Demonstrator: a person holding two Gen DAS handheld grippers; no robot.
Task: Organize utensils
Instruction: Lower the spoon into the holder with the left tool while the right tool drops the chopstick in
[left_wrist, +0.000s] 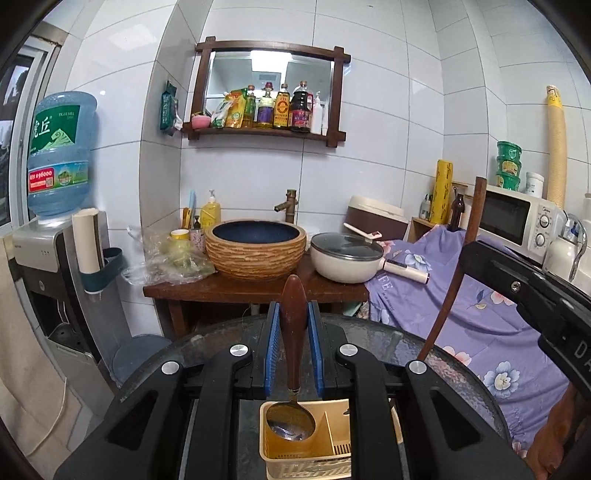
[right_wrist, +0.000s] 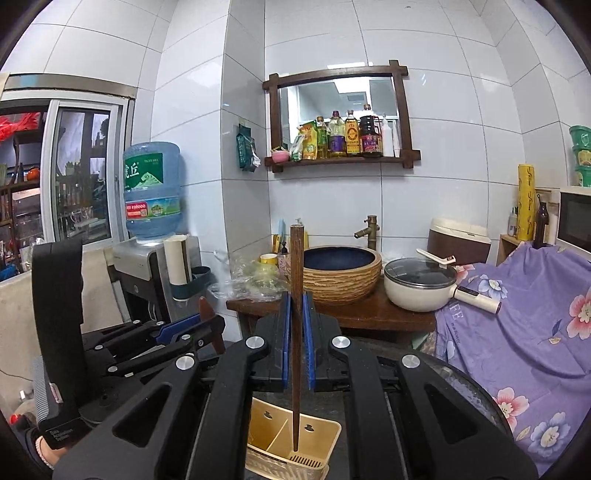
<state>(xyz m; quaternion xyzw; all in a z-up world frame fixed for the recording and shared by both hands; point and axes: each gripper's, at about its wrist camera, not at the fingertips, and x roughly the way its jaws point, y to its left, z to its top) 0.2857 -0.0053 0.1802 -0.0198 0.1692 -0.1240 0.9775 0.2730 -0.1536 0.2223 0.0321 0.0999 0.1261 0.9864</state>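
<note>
Left gripper: the left gripper (left_wrist: 293, 328) pinches the brown wooden handle of a metal-bowled spoon (left_wrist: 292, 354) between its blue pads (left_wrist: 272, 332), handle pointing up, bowl hanging down.

Spoon position: its shiny bowl sits over the left compartment of the beige plastic utensil caddy (left_wrist: 308, 461) (whether it touches the bottom, I cannot tell).

Right gripper: the right gripper (right_wrist: 296, 339) is pressed onto dark wooden chopsticks (right_wrist: 296, 295), held upright between the blue pads (right_wrist: 284, 332).

Chopsticks position: the tips reach down into the right compartment of the caddy (right_wrist: 258, 428), by the slotted grate on its floor.

Caddy: it stands on the round glass table (left_wrist: 402, 339), directly under both grippers, a divider splitting it in two.

Other gripper in sight: the left gripper (right_wrist: 199, 325) shows at the left of the right wrist view, close beside the right one.

Background: a ribbed wooden-look basin (left_wrist: 255, 247) and a cream lidded pot (left_wrist: 347, 258) sit on the brown counter behind.
</note>
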